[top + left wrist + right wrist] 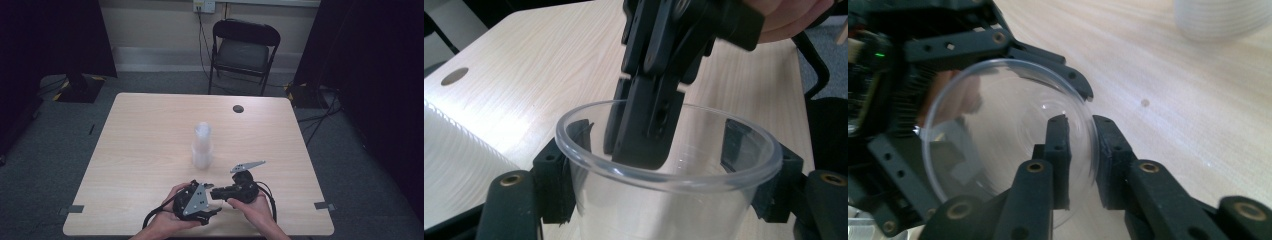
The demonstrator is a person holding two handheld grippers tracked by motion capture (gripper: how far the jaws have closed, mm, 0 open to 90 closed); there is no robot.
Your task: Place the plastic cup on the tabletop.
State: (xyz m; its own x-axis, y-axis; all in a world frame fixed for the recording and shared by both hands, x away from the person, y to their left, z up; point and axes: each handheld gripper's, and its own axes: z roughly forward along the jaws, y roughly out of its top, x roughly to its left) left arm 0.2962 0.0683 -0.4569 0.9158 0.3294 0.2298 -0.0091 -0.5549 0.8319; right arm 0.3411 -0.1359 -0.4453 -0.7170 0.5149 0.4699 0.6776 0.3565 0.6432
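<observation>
Clear cup between own jaws, right hand-held gripper straddling rim

No readable text, label or number anywhere.

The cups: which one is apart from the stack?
The clear cup, held between both grippers near the table's front edge; the other cups stand nested in the stack at mid-table.

Cup stack stands behind both claws, mid-table.
</observation>
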